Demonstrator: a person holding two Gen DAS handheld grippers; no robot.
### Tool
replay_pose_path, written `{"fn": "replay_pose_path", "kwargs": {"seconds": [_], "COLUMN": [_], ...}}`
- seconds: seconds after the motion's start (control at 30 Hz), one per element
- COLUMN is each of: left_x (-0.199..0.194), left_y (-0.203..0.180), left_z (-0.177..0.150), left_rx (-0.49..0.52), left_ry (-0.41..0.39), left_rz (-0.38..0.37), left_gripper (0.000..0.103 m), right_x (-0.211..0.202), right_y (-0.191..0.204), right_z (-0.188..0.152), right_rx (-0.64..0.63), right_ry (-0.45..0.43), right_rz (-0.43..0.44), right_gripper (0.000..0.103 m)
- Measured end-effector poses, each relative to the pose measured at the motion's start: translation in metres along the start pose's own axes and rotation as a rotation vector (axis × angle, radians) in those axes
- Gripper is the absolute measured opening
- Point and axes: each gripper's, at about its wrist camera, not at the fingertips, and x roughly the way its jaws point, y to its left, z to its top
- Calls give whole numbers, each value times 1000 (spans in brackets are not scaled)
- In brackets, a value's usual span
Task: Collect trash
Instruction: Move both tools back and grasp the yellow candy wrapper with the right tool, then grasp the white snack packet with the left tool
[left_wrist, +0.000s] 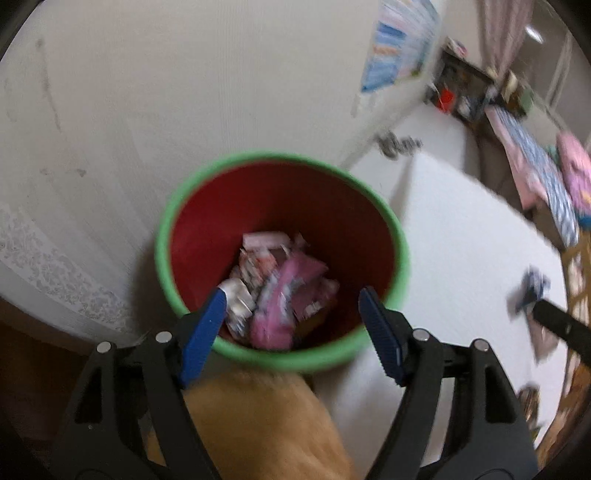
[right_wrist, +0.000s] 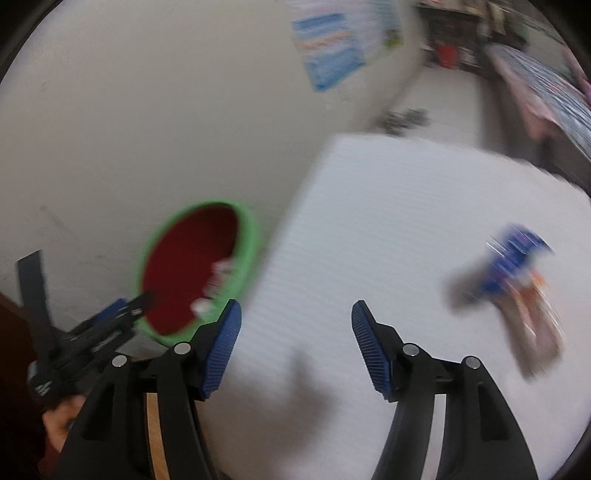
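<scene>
Left gripper (left_wrist: 291, 314) held open and empty above the bin (left_wrist: 400, 254), wrappers (left_wrist: 280, 291) seen inside between its fingers, right gripper (right_wrist: 295, 332) open and empty over the tabletop (right_wrist: 388, 240), a blue wrapper (right_wrist: 517, 258) lying ahead to its right.

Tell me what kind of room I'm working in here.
Probably a lived-in home room, maybe a child's bedroom: a poster on the wall, patterned bedding at the far side, and a green-rimmed bin of wrappers beside a white mat.
</scene>
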Motion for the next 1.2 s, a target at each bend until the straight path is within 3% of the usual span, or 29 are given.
{"fn": "replay_pose_path", "kwargs": {"seconds": [0.23, 0.37, 0.5, 0.6, 0.63, 0.67, 0.7, 0.77, 0.9, 1.03, 1.2], "left_x": [-8, -12, -16, -10, -10, -9, -10, -17, -24, -21, -15], "left_y": [-65, -118, -168, -193, -197, -204, -207, -219, -240, -259, -293], "left_z": [-42, -63, -81, -86, -88, -87, -88, -90, -99, -103, -104], "left_rx": [84, 220, 360, 382, 386, 397, 411, 448, 503, 501, 467], "left_ry": [79, 108, 109, 151, 159, 163, 160, 144, 143, 204, 254], "left_rz": [-91, -152, -198, -248, -252, -251, -249, -240, -254, -324, -402], "left_gripper": [71, 71, 71, 71, 71, 71, 71, 71, 71, 71, 71], "right_x": [-48, -69, -82, -71, -67, -66, -69, -81, -101, -115, -133], "right_y": [-103, -140, -154, -156, -156, -155, -158, -167, -184, -213, -246], "right_z": [-52, -85, -123, -144, -150, -153, -155, -150, -137, -127, -131], "right_rx": [186, 229, 277, 258, 254, 260, 277, 317, 325, 361, 434], "right_ry": [-22, 12, 86, 161, 190, 195, 183, 121, 29, -53, -114], "right_rz": [-149, -213, -160, -128, -124, -114, -100, -90, -134, -196, -178], "right_gripper": [60, 60, 61, 60, 57, 44, 36, 30, 28, 28, 28]}}
